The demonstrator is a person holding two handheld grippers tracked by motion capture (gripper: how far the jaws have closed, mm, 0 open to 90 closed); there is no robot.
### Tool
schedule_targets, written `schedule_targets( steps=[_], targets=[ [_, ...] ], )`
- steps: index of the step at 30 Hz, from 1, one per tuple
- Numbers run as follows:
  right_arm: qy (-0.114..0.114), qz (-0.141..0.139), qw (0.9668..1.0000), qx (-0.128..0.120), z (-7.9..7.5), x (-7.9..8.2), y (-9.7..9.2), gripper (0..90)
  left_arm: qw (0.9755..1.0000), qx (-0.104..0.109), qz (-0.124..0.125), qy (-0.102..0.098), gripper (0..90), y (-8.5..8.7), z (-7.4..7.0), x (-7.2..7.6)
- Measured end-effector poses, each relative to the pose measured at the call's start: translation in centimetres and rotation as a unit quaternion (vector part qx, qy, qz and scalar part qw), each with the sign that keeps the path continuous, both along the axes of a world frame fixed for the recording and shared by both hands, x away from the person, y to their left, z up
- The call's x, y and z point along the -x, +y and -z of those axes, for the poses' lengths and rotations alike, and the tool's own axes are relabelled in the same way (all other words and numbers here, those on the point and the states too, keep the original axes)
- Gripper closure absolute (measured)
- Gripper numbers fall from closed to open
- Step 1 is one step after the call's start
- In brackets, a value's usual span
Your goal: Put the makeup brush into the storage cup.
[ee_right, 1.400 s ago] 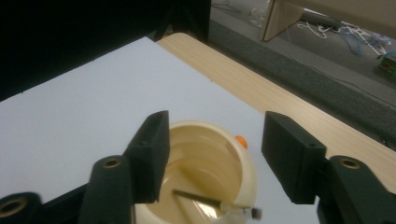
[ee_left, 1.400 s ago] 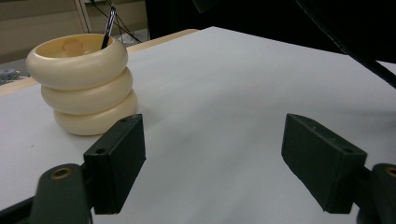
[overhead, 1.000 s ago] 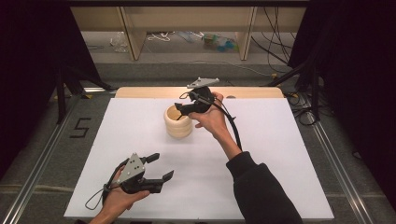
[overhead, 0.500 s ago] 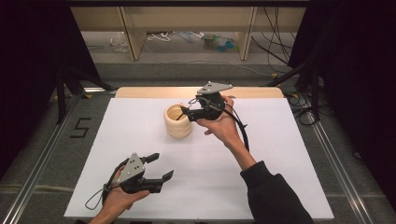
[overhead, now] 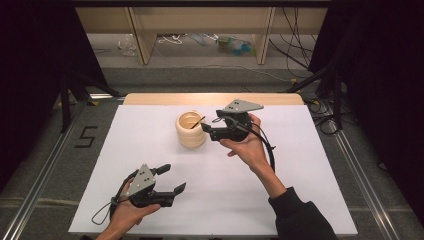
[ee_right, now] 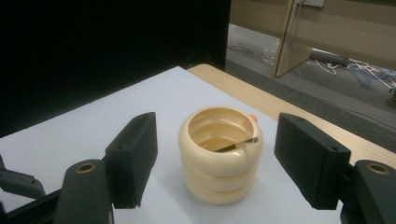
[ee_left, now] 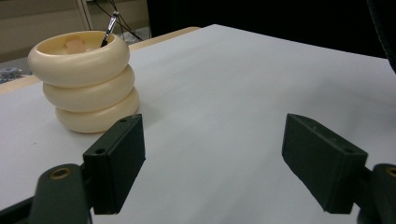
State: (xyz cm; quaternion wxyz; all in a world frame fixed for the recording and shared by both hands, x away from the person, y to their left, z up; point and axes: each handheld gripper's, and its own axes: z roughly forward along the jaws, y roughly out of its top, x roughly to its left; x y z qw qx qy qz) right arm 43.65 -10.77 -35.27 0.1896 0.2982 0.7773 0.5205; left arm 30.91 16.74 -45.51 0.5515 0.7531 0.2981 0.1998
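We see a cream ribbed pot (overhead: 191,130) standing upright on the white bench (overhead: 300,150), toward its far side, with a thin dark stick (overhead: 197,122) leaning inside against its rim. Our right gripper (overhead: 206,131) hovers just beside the pot, fingers wide and empty. Our left gripper (overhead: 172,179) rests near the front edge, well apart from the pot, fingers also wide with nothing between them.
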Motion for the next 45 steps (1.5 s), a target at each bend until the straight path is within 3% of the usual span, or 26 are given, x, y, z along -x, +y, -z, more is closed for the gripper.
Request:
schedule_targets(
  steps=[10,22,30,45],
  targets=[
    [0.006,0.006,1.0,-0.003,0.9,0.7,-1.4,31.1,1.0,0.001,0.002,-0.003,21.5,0.0,-0.1,0.0],
    [0.032,-0.013,0.9994,-0.005,1.9,2.1,-2.3,30.7,1.0,0.007,0.004,-0.005,21.5,-0.1,-0.1,0.1],
    [0.031,-0.024,0.9992,0.001,2.3,3.2,-2.6,30.5,0.9999,-0.004,0.003,-0.009,21.5,0.1,-0.2,0.1],
    [0.032,-0.026,0.9992,0.0,3.3,4.7,-4.2,29.7,1.0,0.002,0.0,-0.009,21.5,0.3,-0.3,0.0]
  ],
)
